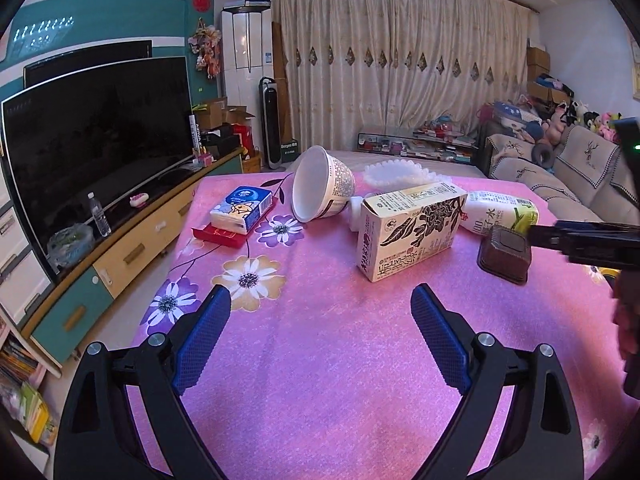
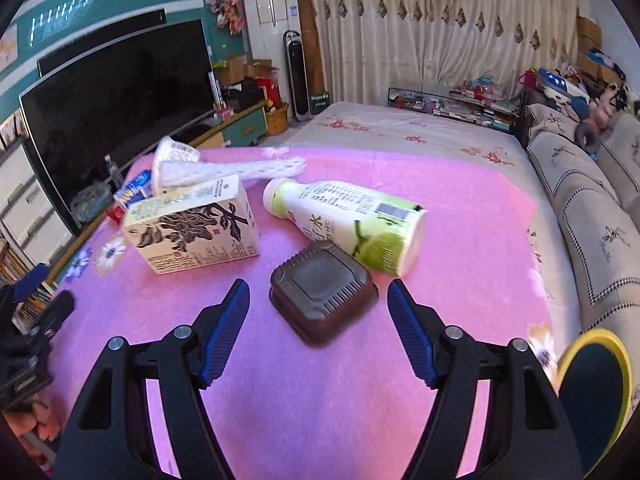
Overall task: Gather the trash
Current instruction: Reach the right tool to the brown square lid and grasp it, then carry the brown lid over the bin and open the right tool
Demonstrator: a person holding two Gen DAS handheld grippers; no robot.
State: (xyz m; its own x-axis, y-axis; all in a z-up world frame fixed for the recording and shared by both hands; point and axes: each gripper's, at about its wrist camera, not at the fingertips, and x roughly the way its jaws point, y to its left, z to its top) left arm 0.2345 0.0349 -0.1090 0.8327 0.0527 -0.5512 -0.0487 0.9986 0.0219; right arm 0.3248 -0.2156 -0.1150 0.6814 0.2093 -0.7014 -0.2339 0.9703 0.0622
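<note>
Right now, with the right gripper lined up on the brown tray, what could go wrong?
1. The right gripper is open astride the small brown plastic tray; thin plastic may buckle or slip out on closing.
2. The bottle lies on its side touching the tray, so a nudge could roll it.
3. The yellow-rimmed bin sits low right, a blind drop.

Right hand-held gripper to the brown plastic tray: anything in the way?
Nothing visible. The right hand-held gripper is open, and the brown tray sits between its fingertips on bare pink cloth. The bottle and carton lie beyond it.
</note>
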